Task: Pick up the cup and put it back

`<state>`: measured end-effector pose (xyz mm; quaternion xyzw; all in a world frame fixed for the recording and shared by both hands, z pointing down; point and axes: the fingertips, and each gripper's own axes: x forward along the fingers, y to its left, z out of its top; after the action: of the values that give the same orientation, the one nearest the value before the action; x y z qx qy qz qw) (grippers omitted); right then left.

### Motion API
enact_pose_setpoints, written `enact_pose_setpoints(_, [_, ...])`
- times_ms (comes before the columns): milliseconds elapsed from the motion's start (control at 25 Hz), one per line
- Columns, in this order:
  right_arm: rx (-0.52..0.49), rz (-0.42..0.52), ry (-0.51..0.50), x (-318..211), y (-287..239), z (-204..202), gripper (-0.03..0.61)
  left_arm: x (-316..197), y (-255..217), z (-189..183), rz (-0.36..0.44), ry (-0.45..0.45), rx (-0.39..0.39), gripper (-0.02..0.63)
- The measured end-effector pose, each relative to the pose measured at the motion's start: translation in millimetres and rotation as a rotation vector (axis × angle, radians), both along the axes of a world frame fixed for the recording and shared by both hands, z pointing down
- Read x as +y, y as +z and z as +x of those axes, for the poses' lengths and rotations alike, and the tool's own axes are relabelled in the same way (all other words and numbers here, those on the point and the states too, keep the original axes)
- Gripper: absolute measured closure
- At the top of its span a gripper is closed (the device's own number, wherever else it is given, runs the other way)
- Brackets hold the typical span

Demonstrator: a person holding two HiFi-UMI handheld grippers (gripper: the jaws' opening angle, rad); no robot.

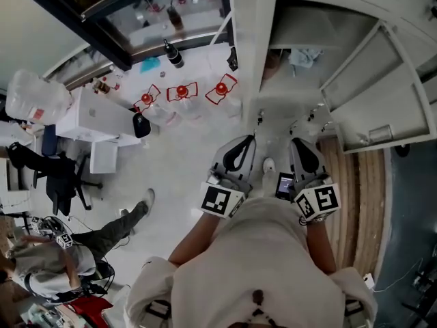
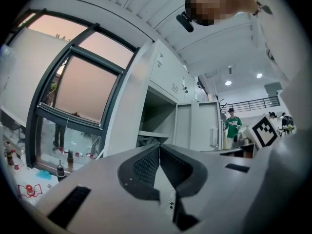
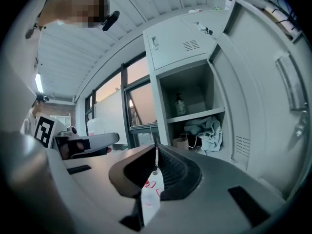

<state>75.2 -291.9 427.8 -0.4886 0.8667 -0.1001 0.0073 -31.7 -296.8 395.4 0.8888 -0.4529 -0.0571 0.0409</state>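
Observation:
I cannot make out a cup in any view. Both grippers are held close in front of the person's chest, side by side, and point at an open grey locker [image 1: 300, 46]. My left gripper [image 1: 251, 141] is shut; in the left gripper view its jaws [image 2: 159, 147] meet with nothing between them. My right gripper [image 1: 293, 142] is also shut and empty, its jaws [image 3: 156, 150] closed to a thin line. In the right gripper view the locker compartment holds a bottle [image 3: 180, 104] on the upper shelf. Below it lie a pale blue cloth [image 3: 207, 130] and a small brown box [image 3: 181, 143].
The locker door [image 1: 382, 94] stands swung open at the right. Red wire stands [image 1: 181, 91] and a dark bottle [image 1: 173, 53] sit on the floor by the window. A white desk [image 1: 95, 118], a water jug [image 1: 34, 98] and a person [image 1: 61, 251] are at the left.

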Motion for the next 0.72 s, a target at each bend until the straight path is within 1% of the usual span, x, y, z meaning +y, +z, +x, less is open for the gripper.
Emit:
enact_pose_setpoints(160, [-0.003, -0.017, -0.061, -41.4, 1.1, 7.7, 0.551, -30.2, -4.0, 4.4, 0.002, -0.064, -0.002, 0.604])
enact_pose_setpoints(360, [0.019, -0.003, -0.142, -95.6, 1.0, 7.9, 0.542, -64.5, -8.3, 13.3, 0.015, -0.127, -0.005, 0.604])
enact_pose_setpoints(400, [0.023, -0.003, -0.159, -106.2, 1.8, 6.9, 0.518, -69.7, -9.6, 15.0, 0.018, -0.140, -0.004, 0.604])
enact_pose_setpoints(440, [0.026, -0.004, -0.178, -116.8, 3.2, 5.1, 0.472, -74.2, -11.2, 16.5, 0.023, -0.155, -0.004, 0.604])
enact_pose_setpoints(480, [0.031, -0.008, -0.197, -127.4, 5.3, 2.8, 0.408, -78.2, -12.8, 17.9, 0.027, -0.169, -0.005, 0.604])
enact_pose_setpoints(520, [0.040, -0.011, -0.215, -138.2, 8.2, 0.5, 0.362, -81.7, -14.5, 19.3, 0.031, -0.184, -0.005, 0.604])
enact_pose_setpoints(560, [0.052, -0.013, -0.229, -148.9, 11.7, -1.6, 0.332, -84.6, -16.3, 20.5, 0.035, -0.199, -0.007, 0.604])
enact_pose_setpoints(600, [0.066, -0.013, -0.241, -159.4, 15.7, -3.3, 0.312, -87.1, -18.0, 21.5, 0.038, -0.213, -0.008, 0.604])
enact_pose_setpoints(720, [0.100, -0.022, -0.257, -189.6, 29.8, -6.3, 0.286, -92.7, -20.4, 22.6, 0.039, -0.255, -0.014, 0.604])
